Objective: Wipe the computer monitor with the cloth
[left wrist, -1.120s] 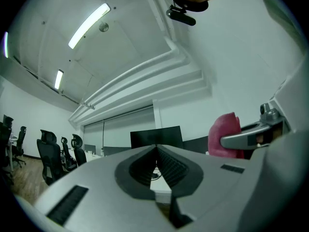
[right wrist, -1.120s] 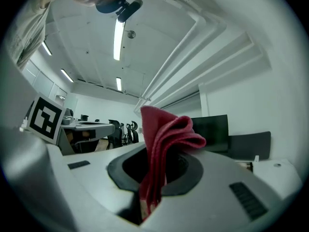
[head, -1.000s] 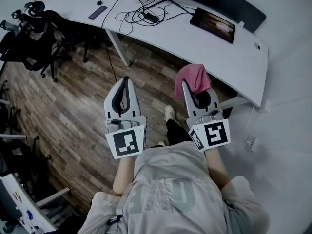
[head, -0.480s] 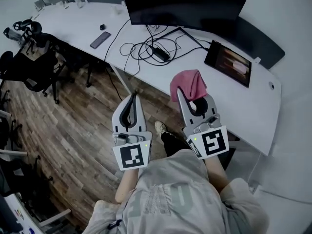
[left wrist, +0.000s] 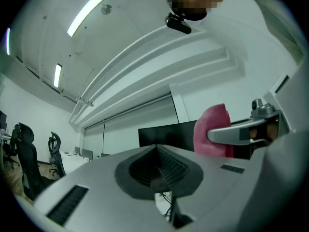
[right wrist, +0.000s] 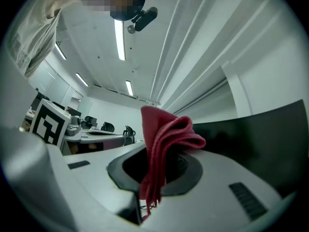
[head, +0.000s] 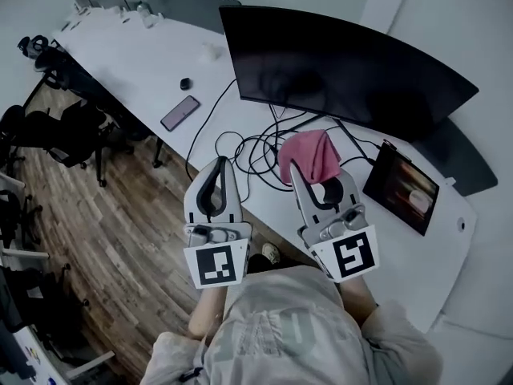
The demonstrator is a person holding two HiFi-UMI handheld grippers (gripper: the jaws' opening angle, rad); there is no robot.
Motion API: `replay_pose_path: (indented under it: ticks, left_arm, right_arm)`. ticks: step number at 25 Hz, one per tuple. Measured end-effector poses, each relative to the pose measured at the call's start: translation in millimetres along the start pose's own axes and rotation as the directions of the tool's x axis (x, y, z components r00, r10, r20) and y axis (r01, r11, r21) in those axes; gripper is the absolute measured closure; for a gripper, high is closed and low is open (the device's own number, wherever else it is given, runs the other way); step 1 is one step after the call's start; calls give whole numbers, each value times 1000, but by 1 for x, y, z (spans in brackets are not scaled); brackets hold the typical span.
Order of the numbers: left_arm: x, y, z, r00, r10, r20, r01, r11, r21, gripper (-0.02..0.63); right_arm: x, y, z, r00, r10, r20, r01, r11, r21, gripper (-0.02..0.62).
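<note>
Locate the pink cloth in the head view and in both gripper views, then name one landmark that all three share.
Head view: pink cloth at centre, bunched at the tip of the right tool.
Left gripper view: right of centre, overlapping the monitor.
Right gripper view: centre, clamped between the jaws.
Shared landmark: the dark monitor.

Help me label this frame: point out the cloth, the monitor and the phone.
cloth (head: pixel 309 155): head view, middle of the bunched pink fabric.
monitor (head: pixel 345 70): head view, centre of the dark screen.
phone (head: pixel 180 112): head view, middle of its face.
</note>
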State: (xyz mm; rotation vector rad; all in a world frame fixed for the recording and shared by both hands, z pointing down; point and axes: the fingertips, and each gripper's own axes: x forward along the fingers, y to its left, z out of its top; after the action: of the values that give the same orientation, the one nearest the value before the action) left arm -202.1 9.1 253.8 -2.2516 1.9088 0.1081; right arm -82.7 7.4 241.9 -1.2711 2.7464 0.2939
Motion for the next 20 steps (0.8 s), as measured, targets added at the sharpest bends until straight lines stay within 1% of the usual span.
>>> replay_pose_path:
  ticks: [3,7,11,15,18,20]
  left_arm:
    - [28,5,1,1000,-10,1,10,1000,-11,591]
    - [56,2,8,999,-44,23,45,998,-37,591]
    - [75,-5,11,994,-105,24,105,994,-33,591]
    - [88,-10,14,990,-136,36,137,990,-32,591]
    - [90,-11,18,988,-152,41,153,988,-29,591]
    - [90,-11,20,986,-160,44,161,987,-27,591]
  right_arm:
    - [28,-9,10,1000,10,8,-11,1000,15,540]
    - [52,-17,17,999,-1,34,1,1000,0,541]
    - [61,-20,12,1000,-11,25,10,999,32,541]
    - [64,-27,11,999,-22,31,20,999,51,540]
    - [66,-29,18,998,-18,66,17,1000,17,540]
    - [67,-30,19,997,-19,72,19,1000,9,540]
